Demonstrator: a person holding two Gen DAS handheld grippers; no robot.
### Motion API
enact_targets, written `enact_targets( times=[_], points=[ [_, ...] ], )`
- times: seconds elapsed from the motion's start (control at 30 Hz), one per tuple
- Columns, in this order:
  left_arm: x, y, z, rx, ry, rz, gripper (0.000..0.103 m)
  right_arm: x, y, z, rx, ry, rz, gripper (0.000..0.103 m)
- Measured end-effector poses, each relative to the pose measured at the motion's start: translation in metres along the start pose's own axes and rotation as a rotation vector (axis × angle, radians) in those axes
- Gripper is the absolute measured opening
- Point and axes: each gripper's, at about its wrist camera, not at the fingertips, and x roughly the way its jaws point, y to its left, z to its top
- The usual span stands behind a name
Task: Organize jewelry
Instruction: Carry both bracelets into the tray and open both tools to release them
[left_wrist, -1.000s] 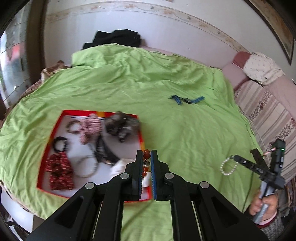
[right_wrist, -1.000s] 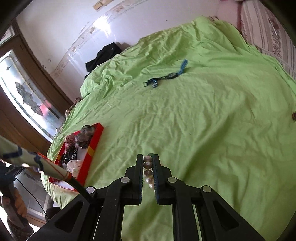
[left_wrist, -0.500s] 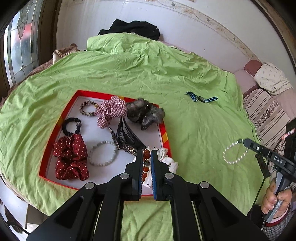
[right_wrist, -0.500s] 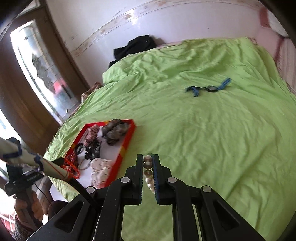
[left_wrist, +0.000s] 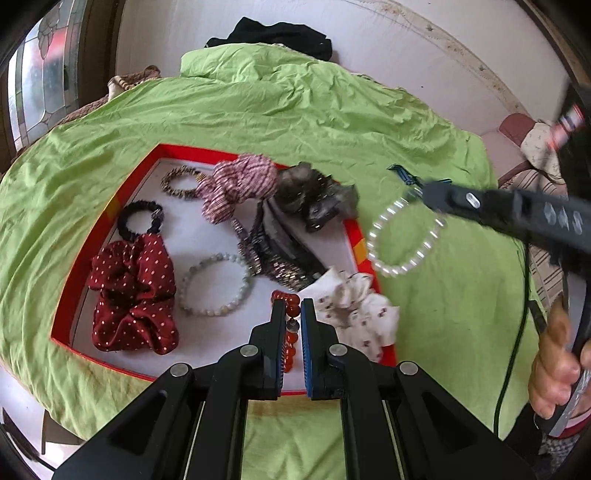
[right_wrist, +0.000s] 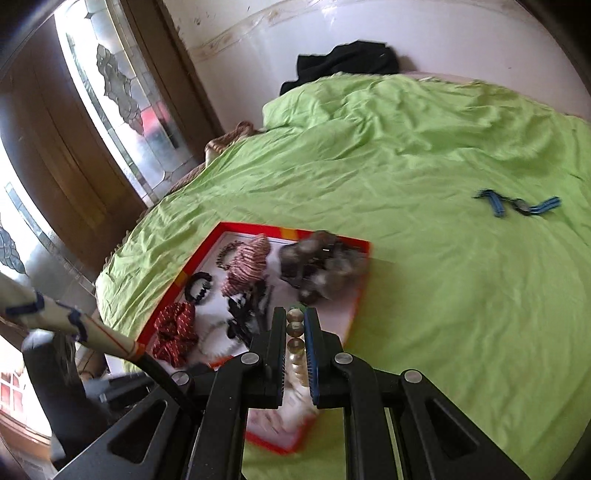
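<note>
Left wrist view shows the left gripper (left_wrist: 292, 314) over the near edge of a red tray (left_wrist: 75, 273) on a green bedspread (left_wrist: 295, 122), its jaws clenched on a red bead bracelet (left_wrist: 291, 334). Scrunchies, hair ties and a pale bead bracelet (left_wrist: 214, 284) lie in the tray. Just past the tray's right rim, the right gripper (left_wrist: 424, 195) dangles a pearl bracelet (left_wrist: 404, 236) in the air. Right wrist view shows those jaws clamped on the pearls (right_wrist: 295, 334). A blue strap (right_wrist: 517, 205) lies well apart on the bed.
</note>
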Motion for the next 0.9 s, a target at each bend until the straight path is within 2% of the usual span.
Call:
enact_targets(
  times=[0.1,0.3,0.67,0.73,0.77,0.83,0.9],
  points=[
    [0.007,0.005,-0.005,-0.001,0.004,0.008,0.008,0.028,0.007,0.007,0.009,0.024,0.011,0.011],
    [0.010,0.010,-0.010,0.018,-0.028,0.013,0.008,0.079,0.001,0.006,0.029,0.093,-0.037,0.011],
    [0.014,0.012,-0.017,0.032,-0.070,0.011,0.008,0.098,-0.012,0.004,0.020,0.132,-0.131,0.011],
    [0.012,0.010,-0.018,0.044,-0.086,0.009,0.008,0.097,-0.014,0.004,0.033,0.132,-0.126,0.016],
    [0.011,0.009,-0.018,0.052,-0.094,0.013,0.010,0.096,-0.014,0.004,0.033,0.129,-0.127,0.018],
    [0.009,0.006,-0.021,0.064,-0.114,0.022,0.019,0.092,-0.013,0.004,0.031,0.121,-0.128,0.030],
    [0.006,0.005,-0.021,0.068,-0.136,0.020,0.033,0.085,-0.012,0.004,0.033,0.109,-0.120,0.031]
  ],
)
